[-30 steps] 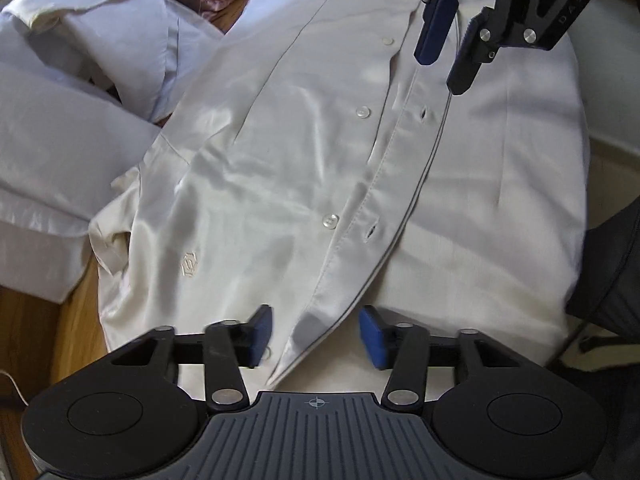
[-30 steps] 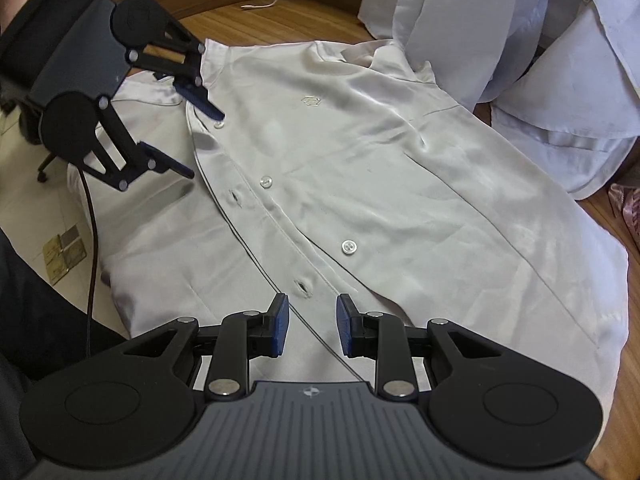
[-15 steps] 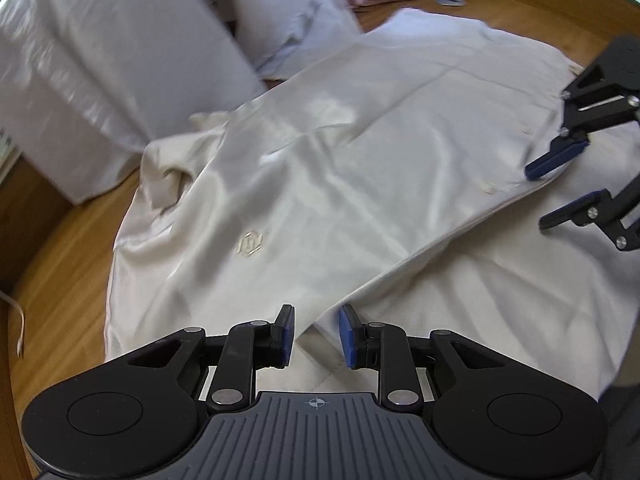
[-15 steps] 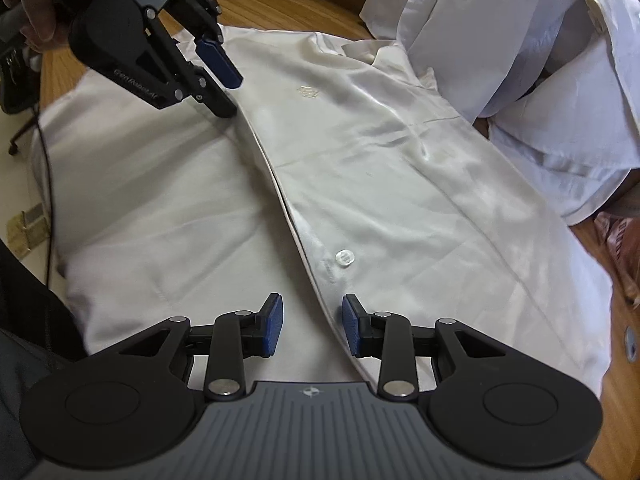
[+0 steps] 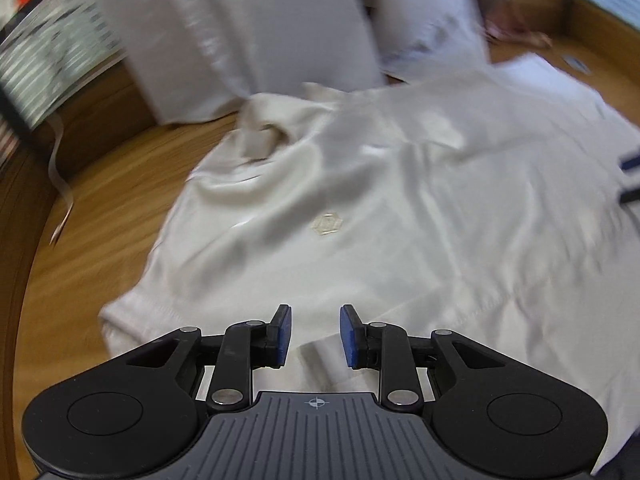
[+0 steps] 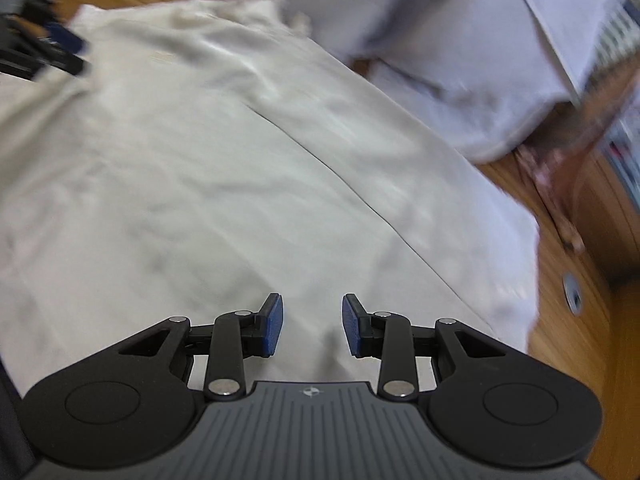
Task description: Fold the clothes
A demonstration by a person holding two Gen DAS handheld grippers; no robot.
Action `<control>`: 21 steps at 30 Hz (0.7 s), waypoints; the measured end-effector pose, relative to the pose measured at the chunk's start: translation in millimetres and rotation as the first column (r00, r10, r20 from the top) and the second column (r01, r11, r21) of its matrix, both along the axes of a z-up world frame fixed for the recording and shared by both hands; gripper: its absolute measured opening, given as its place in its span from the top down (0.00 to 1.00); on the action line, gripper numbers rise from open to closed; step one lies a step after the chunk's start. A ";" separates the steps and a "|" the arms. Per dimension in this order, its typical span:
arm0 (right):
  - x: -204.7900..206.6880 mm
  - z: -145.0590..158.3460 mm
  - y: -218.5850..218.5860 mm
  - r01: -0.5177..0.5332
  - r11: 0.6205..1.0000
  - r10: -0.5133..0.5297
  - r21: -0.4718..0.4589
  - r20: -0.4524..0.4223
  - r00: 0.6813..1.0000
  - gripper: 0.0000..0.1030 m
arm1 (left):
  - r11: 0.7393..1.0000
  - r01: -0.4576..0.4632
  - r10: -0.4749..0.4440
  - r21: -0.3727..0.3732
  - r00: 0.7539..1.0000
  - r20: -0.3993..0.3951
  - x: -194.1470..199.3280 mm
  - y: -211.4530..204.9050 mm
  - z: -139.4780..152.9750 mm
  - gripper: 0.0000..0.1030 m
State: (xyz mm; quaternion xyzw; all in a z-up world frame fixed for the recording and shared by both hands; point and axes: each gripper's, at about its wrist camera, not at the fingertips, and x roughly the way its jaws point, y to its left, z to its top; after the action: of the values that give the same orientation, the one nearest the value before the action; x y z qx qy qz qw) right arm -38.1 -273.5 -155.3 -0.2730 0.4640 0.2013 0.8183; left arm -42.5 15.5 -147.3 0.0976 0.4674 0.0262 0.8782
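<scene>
Cream shirt point(image 5: 400, 208) spreads ahead of the parted left gripper point(image 5: 315, 336)

White clothes pile point(image 5: 248, 32) crowds shirt's point(image 5: 360, 200) far edge; bare wood table point(image 5: 92, 240) beside collar

Both views were motion-blurred. The right tongs point(image 5: 630, 178) were cut off at the left view's edge, state unreadable. The cream shirt's point(image 6: 180, 168) buttons were too smeared to see.
</scene>
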 end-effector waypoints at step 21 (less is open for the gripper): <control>-23.2 -1.9 -155.7 0.491 0.856 -0.474 0.163 -0.133 0.870 0.64 | 0.910 -0.397 0.394 -0.123 0.918 -0.045 -60.5 33.6 -0.4 0.65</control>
State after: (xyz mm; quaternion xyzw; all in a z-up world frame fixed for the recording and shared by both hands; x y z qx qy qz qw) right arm -61.2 -429.2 -157.2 -0.0587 0.5318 0.0451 0.8436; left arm -103.0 49.0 -147.6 -0.0561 0.4866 0.1720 0.8547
